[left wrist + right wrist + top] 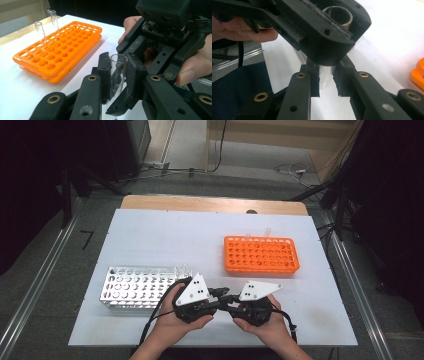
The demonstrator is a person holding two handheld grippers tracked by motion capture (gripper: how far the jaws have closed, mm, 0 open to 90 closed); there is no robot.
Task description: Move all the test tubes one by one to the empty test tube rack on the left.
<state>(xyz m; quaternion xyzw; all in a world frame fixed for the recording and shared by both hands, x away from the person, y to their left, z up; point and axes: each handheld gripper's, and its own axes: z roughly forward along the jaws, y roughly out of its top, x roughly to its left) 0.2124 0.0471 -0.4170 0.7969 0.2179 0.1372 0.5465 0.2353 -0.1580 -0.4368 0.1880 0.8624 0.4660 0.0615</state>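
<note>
Both my left gripper (117, 75) and right gripper (326, 80) clench one tube (117, 72) mid-handover; two tubes stand racked, this one's left to place

The high view is looking down and forward over the whole white table (150, 230). Both gripper views are sitting very near its front edge, facing each other, sharing one clear tube (117, 72).

Black hand-held gripper (218, 299) — brass rivets.
</note>
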